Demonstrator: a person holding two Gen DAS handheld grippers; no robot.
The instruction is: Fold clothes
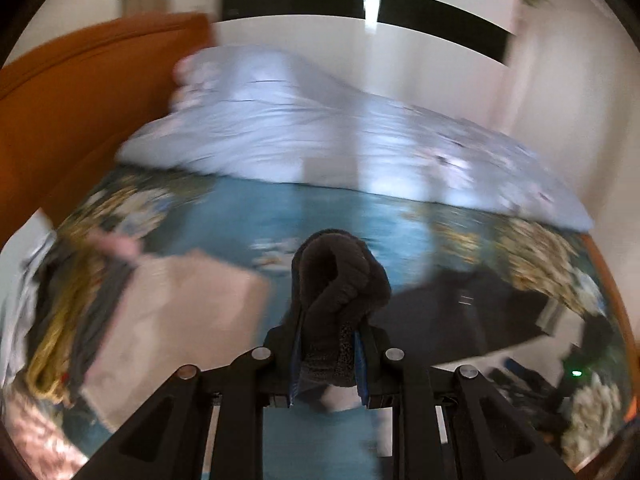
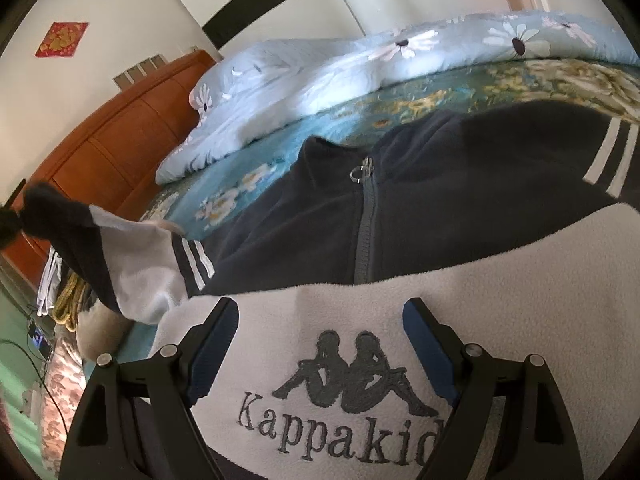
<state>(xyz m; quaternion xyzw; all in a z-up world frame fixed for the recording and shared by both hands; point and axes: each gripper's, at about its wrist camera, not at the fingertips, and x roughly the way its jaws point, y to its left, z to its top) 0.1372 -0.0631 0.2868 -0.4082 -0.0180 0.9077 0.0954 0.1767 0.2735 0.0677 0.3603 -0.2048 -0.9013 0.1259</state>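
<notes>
A dark navy and white fleece jacket [image 2: 400,216] with a front zipper and a "Kappa Kids" logo lies spread on the bed. My right gripper [image 2: 320,320] is open just above its white chest panel, one finger at each side of the logo. My left gripper [image 1: 326,344] is shut on the jacket's dark sleeve cuff [image 1: 336,280] and holds it up above the bed. That lifted sleeve [image 2: 80,240] shows at the far left of the right wrist view, stretched away from the jacket body.
A rumpled pale blue floral duvet [image 1: 320,136] lies at the back of the bed on a teal floral sheet [image 1: 280,216]. A folded beige garment [image 1: 180,320] and a pile of clothes [image 1: 60,320] lie at the left. An orange wooden headboard [image 1: 80,100] stands left.
</notes>
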